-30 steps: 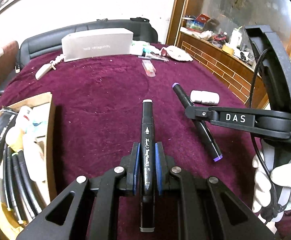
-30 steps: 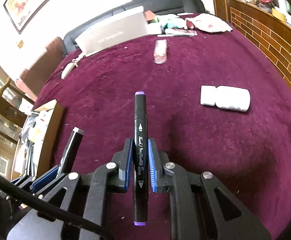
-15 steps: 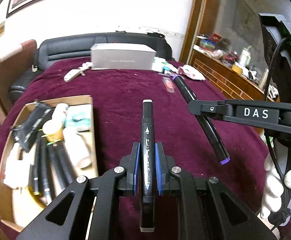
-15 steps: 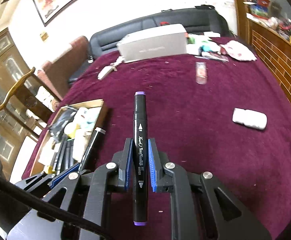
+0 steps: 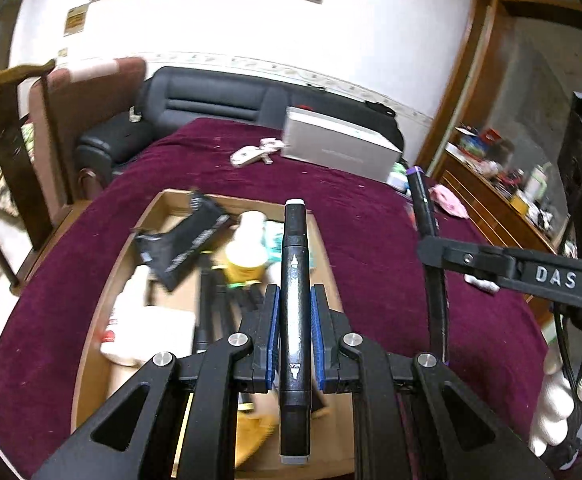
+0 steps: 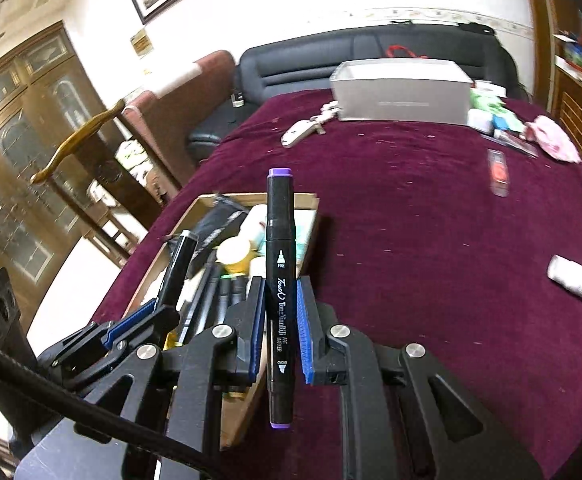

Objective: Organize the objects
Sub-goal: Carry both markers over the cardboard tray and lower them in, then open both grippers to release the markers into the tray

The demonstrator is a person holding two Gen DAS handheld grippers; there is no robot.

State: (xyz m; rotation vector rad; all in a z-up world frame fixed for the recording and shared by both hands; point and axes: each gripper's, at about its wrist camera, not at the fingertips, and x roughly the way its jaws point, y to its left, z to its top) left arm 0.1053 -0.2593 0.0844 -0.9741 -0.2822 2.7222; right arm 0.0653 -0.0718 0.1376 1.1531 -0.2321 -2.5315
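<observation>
My left gripper is shut on a black marker with grey-white caps, held above a cardboard box full of markers, bottles and a black pouch. My right gripper is shut on a black marker with purple caps, hovering over the box's right edge. In the left wrist view the right gripper and its purple-capped marker stand to the right of the box. The left gripper with its marker shows at lower left in the right wrist view.
A grey carton and a white remote lie at the far end of the maroon cloth. A white bottle lies on its side at right, and a small clear packet further back. A sofa and chairs ring the table.
Both grippers have swung left with their markers, from above bare cloth to above the cardboard box. Both grips stay the same.
</observation>
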